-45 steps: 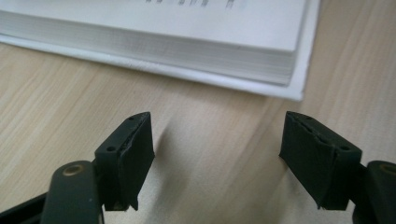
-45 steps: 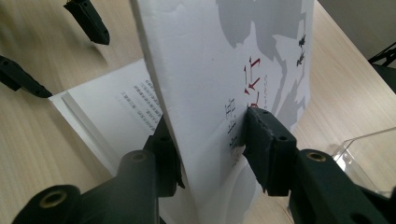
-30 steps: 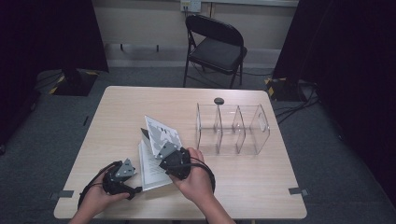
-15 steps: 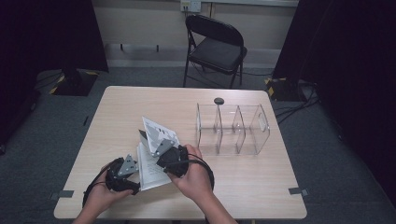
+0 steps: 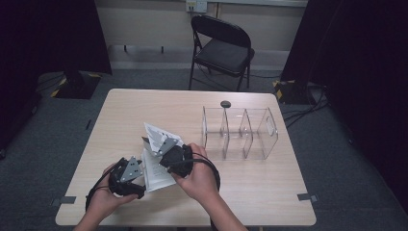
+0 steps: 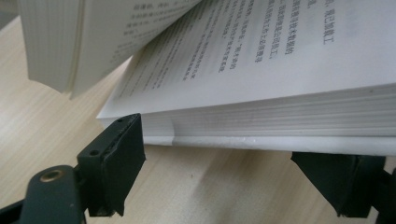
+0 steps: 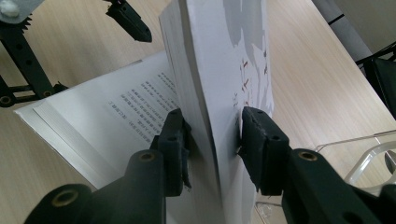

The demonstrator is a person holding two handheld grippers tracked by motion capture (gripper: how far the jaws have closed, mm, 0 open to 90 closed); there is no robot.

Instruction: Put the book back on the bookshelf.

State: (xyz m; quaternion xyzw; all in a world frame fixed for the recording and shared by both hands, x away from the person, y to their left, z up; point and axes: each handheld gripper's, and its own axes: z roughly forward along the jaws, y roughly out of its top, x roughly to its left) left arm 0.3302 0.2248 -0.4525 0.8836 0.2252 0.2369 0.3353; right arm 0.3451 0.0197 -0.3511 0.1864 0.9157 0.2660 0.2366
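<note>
Across the middle of the high view, a light wooden table (image 5: 269, 192) on grey carpet, with a black folding chair (image 5: 222, 48) beyond its far edge at top centre. Right of centre on the tabletop, a clear plastic organizer (image 5: 240, 132) split into compartments, and just behind it a small dark round object (image 5: 225, 104). Left of centre and toward the lower part of the frame, an open white book (image 5: 156, 159), lying near the front edge of the table, well apart from the organizer; lower half flat on the wood, upper bundle of pages and cover lifted upright. Clamped on that raised bundle, the right gripper (image 7: 212, 140), pads pressed against printed pages on one side and the white cover with red marks on the other, at the centre of the right gripper view. At lower left of the high view, the left gripper (image 5: 126, 175) in the person's hand, just beside the book's near edge. In the left gripper view, wide-apart jaws, just now opening further, low in the frame, the thick block of flat pages just above and between them, with no pad pressing on the paper. Printed lines of text on the exposed page, too small to read.
</note>
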